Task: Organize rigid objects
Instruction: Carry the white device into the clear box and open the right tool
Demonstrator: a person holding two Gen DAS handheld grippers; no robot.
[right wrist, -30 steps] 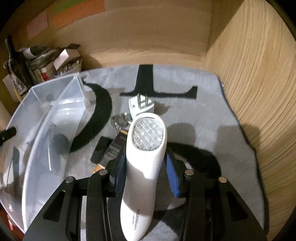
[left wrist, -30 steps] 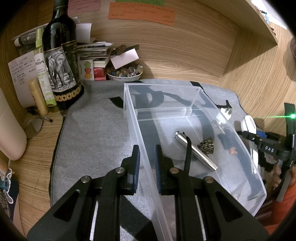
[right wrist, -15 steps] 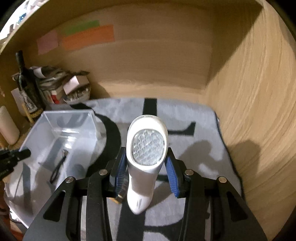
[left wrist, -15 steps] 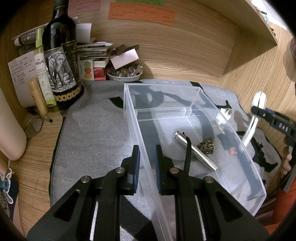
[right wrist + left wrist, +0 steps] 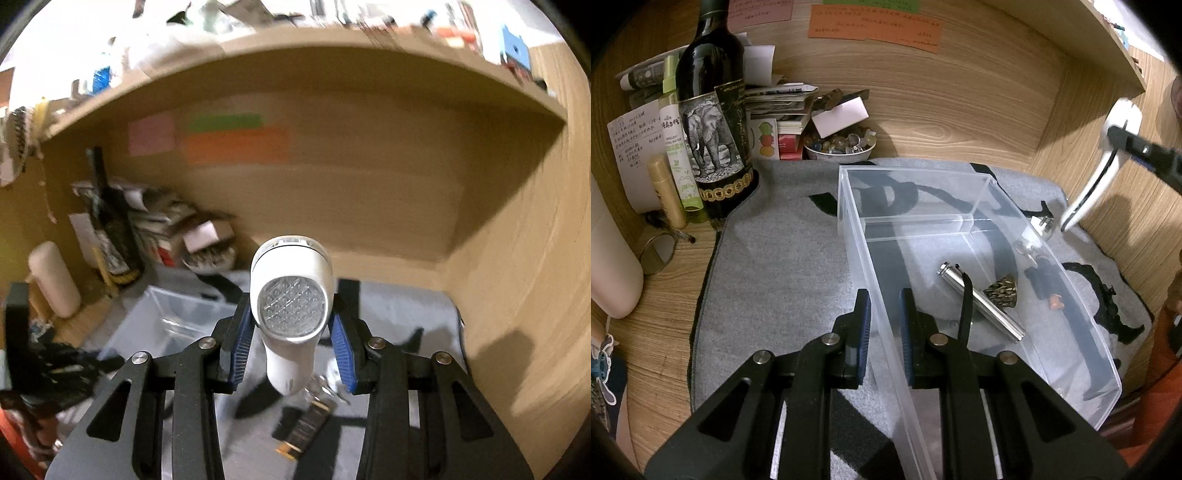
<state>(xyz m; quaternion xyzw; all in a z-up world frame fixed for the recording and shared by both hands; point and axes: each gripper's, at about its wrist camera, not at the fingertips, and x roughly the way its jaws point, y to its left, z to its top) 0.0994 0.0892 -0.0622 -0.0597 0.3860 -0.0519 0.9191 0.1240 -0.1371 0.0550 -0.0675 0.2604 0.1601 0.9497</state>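
My right gripper is shut on a white handheld lamp with a dimpled round lens, held high above the grey mat. It shows at the far right of the left wrist view. My left gripper is shut on the near left wall of a clear plastic bin. In the bin lie a steel cylinder, a bronze cone-shaped piece and a black strap. The bin also shows in the right wrist view.
A dark wine bottle, small bottles, papers and a bowl of stones crowd the back left. On the mat to the right of the bin lie a white plug, metal keys and a dark flat bar. Wooden walls close in behind and to the right.
My right gripper has lifted the white lamp off the mat and risen high, tilting upward. My left gripper and the bin have not moved.
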